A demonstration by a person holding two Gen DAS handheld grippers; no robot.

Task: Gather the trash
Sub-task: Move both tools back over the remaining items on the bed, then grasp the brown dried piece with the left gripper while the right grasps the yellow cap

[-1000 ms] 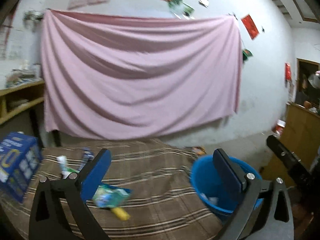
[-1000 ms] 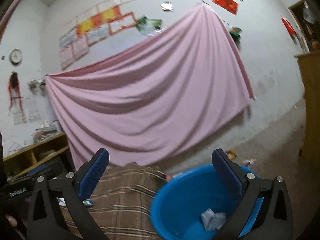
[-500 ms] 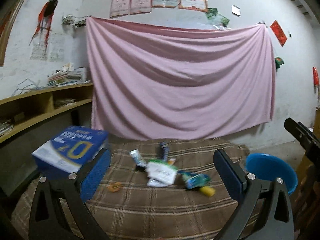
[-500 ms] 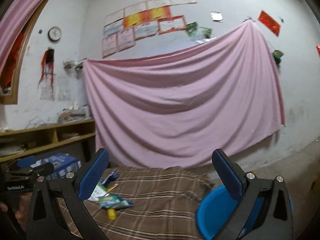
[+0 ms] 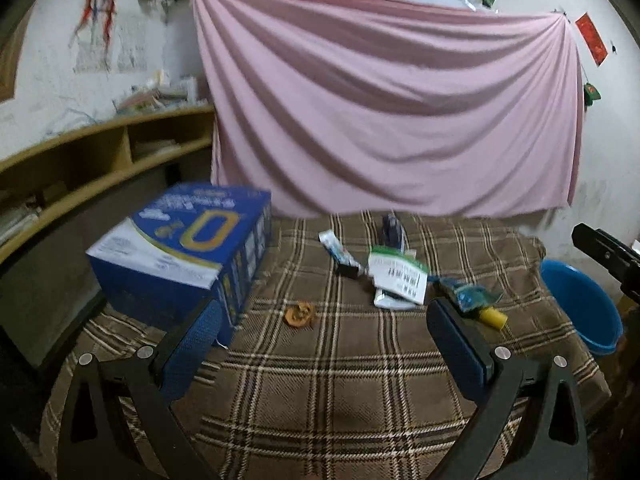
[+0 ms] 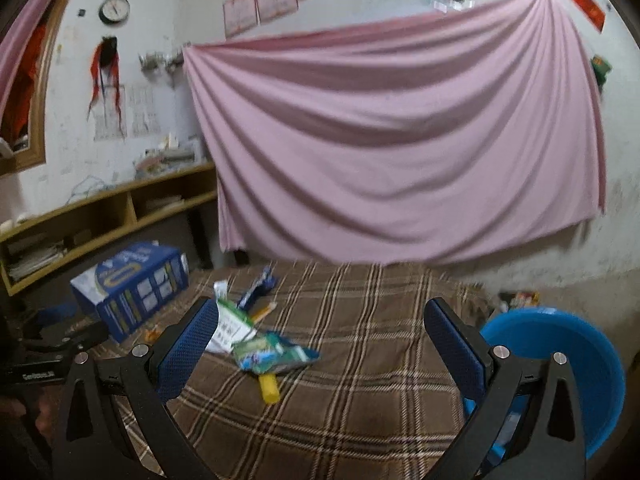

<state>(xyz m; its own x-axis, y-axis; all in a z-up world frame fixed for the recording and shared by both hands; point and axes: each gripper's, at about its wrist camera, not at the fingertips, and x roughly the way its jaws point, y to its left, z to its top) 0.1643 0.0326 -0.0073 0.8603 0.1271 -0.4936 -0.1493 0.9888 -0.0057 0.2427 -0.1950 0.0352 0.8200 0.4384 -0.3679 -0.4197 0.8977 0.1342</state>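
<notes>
Trash lies scattered on a brown plaid cloth [image 5: 340, 380]: a white and green paper packet [image 5: 398, 276], a teal wrapper [image 5: 468, 295] over a yellow tube [image 5: 493, 316], a white tube [image 5: 338, 250], a dark blue wrapper [image 5: 391, 229] and an orange scrap [image 5: 299, 313]. A blue basin [image 5: 582, 306] stands off the cloth's right side. My left gripper [image 5: 322, 350] hangs open above the near cloth, empty. My right gripper [image 6: 320, 350] is open too, just behind the teal wrapper [image 6: 276, 352] and the yellow tube [image 6: 269, 387], with the basin [image 6: 560, 360] to its right.
A big blue carton [image 5: 180, 256] sits on the cloth's left side. Wooden shelves [image 5: 92, 160] run along the left wall. A pink sheet [image 5: 380, 100] covers the back wall. The right gripper's body [image 5: 608, 252] juts in at the left wrist view's right edge.
Both views have swung left, away from the basin and toward the cloth. The carton and the trash pile now sit nearer and more central; both grippers stay open.
</notes>
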